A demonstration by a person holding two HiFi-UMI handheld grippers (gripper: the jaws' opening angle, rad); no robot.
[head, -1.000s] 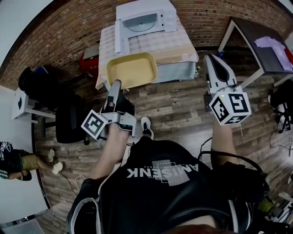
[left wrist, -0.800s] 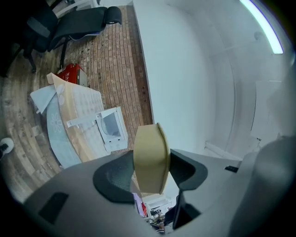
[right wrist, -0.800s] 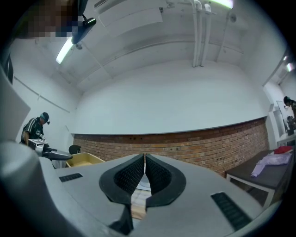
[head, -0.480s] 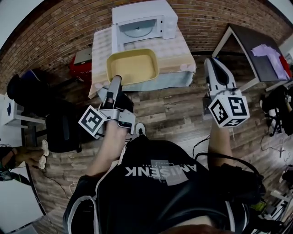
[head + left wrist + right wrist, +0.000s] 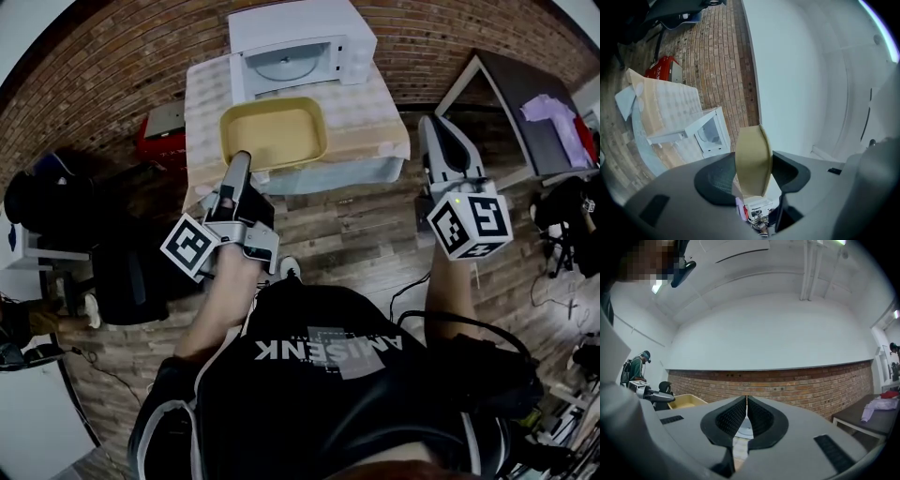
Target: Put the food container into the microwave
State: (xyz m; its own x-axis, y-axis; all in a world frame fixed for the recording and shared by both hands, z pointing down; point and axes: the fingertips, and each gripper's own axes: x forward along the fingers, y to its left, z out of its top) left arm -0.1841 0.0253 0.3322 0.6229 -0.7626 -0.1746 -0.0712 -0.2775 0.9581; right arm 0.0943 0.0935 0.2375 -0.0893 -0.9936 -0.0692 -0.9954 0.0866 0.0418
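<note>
Food container [image 5: 273, 133] clamped in left hand-held gripper [image 5: 240, 161], right hand-held gripper [image 5: 429, 124] closed empty, microwave [image 5: 298, 42] door open.

Microwave [image 5: 298, 37] (door open) on table [image 5: 375, 117]

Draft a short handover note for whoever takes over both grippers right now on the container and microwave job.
Left gripper: shut on the near rim of the yellow food container, which is empty and held roughly level in front of the microwave.
Right gripper: jaws together, holding nothing, off to the right of the table.
Microwave: at the table's far end, door open.
Done: container picked up, door open.
Left: slide the container in, let go, probably shut the door.
</note>
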